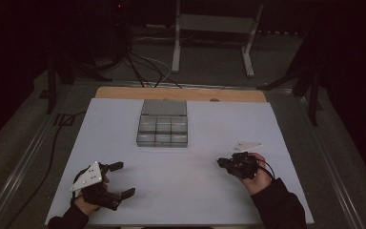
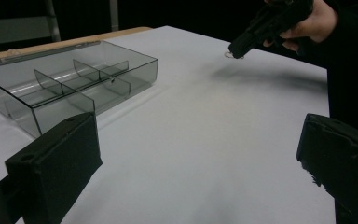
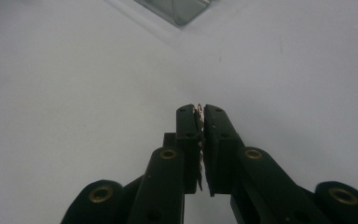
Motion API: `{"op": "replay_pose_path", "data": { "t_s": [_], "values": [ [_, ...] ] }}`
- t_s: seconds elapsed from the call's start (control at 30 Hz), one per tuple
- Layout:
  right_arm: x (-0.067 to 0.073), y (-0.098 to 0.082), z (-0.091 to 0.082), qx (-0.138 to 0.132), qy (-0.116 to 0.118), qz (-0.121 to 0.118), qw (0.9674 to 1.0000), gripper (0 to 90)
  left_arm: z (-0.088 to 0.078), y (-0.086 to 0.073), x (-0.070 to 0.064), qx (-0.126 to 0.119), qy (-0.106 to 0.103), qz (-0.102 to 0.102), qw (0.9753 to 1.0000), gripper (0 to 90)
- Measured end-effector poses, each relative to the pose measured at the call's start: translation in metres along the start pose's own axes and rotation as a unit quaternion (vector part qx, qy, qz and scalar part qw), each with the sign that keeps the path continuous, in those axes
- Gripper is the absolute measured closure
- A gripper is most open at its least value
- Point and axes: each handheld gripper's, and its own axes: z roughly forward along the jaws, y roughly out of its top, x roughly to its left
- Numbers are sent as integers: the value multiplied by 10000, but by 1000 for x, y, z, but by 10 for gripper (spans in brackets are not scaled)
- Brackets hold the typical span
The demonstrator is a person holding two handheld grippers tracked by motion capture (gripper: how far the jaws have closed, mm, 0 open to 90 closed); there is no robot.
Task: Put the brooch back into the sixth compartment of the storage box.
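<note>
A clear plastic organiser box point(image 1: 163, 138) with several compartments sits at the middle of the white table, its lid point(image 1: 164, 108) folded open behind it. The box point(image 2: 74, 79) lies ahead and to the left in the left gripper view. My right gripper point(image 1: 220, 162) hovers low over the table right of the box, shut on a small shiny metal piece point(image 3: 199, 110) pinched edge-on at its tips. That piece point(image 2: 231, 55) looks ring-like in the left gripper view. My left gripper point(image 1: 125, 179) rests near the front left edge, wide open with nothing between its jaws.
The white sheet point(image 1: 181, 191) covers a wooden tabletop whose far edge point(image 1: 181, 93) shows behind the box. Cables point(image 1: 143, 67) and a metal stand point(image 1: 214, 28) are on the floor beyond. One corner of the box point(image 3: 177, 9) is at the top of the right gripper view.
</note>
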Motion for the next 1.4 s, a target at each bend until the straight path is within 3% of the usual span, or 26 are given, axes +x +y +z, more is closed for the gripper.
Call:
{"op": "replay_pose_path", "data": {
  "t_s": [1.4],
  "values": [
    [3, 65, 13, -333, 76, -291, 9990, 850, -1, 0, 0, -45, -33, -33, 10000, 12]
  ]
}}
